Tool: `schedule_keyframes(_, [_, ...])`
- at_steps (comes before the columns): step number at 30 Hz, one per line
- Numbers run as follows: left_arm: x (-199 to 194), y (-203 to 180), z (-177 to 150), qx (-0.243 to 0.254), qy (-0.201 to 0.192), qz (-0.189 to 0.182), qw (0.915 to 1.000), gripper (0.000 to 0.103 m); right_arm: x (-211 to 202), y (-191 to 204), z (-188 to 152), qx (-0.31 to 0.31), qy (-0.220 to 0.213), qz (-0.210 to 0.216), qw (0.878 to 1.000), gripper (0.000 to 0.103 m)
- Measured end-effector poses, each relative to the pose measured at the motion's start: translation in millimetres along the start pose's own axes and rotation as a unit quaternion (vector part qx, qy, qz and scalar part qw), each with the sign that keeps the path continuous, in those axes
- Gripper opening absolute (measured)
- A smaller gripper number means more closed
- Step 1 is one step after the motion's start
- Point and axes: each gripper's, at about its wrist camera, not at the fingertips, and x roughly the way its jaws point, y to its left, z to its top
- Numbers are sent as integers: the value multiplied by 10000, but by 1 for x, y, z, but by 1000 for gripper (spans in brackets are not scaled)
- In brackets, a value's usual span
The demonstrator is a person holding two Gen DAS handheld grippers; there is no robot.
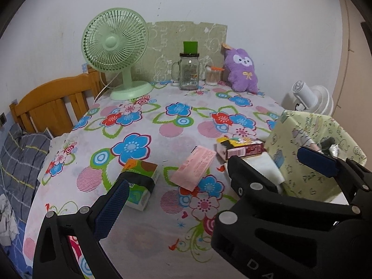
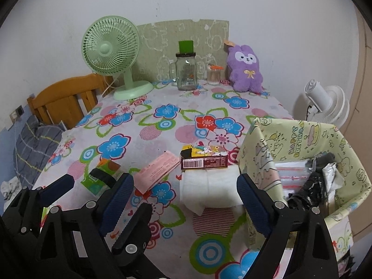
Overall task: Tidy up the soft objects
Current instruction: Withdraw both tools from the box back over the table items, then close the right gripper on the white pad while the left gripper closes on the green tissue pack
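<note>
Soft packs lie spread across the near half of the counter (image 2: 162,137), which is covered in a flowered cloth. A white folded tissue pack (image 2: 210,190) rests just left of a pale yellow patterned box (image 2: 300,137) and touches a dark red carton (image 2: 204,162) on its far side. A pink flat packet (image 2: 157,171) lies to the left of the white pack, slightly apart from it. Further left sits a green tissue pack (image 1: 140,186) with a black band across it.

The right tongs (image 2: 184,200) are released, blue pads standing wide on either side of the white pack without touching it; nothing is gripped. In the left wrist view the right tongs (image 1: 269,162) appear from behind, one finger over the white pack and the other over the box wall.

The left tongs (image 1: 111,209) show only one blue pad clearly in their own view, just before the green pack. From the right wrist view the left tongs (image 2: 93,190) stand apart with the green pack's near end beyond them, and no pad presses on it; they are released.

The yellow box stands at the counter's right edge and holds dark and silvery wrapped items (image 2: 323,179) with pink-striped packets beneath.

At the far end stand a green desk fan (image 2: 111,53), a glass mug jar (image 2: 186,74), a cotton swab tub (image 2: 214,76) and a purple plush toy (image 2: 246,69), all in a row against the wall. A white fan (image 2: 325,102) stands off the counter to the right.
</note>
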Motion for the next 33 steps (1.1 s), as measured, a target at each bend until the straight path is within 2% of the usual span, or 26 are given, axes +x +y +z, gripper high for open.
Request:
schedule_keyframes(8, [21, 10, 0, -43, 217, 131, 9997, 102, 19, 7, 2, -126, 31, -316, 9994, 85])
schedule_keyframes(10, [24, 13, 1, -82, 243, 135, 9996, 102, 22, 7, 4, -101, 78, -260, 9996, 81])
schedule_keyframes(16, [35, 14, 1, 14, 380, 151, 9992, 102, 39, 8, 5, -28, 304, -255, 9992, 81])
schedule_keyframes(19, [39, 12, -1, 74, 454, 143, 9988, 102, 49, 5, 3, 38, 455, -275, 9986, 77])
schedule_keyframes(24, [54, 12, -6, 47, 753, 225, 9969, 102, 70, -1, -5, 135, 723, -270, 9969, 74])
schedule_keyframes(29, [64, 10, -13, 102, 936, 304, 9951, 102, 85, -6, -11, 118, 990, -340, 9944, 64])
schedule_keyframes(33, [70, 6, -16, 282, 988, 460, 9936, 102, 90, -4, -14, -57, 1019, -519, 9934, 51])
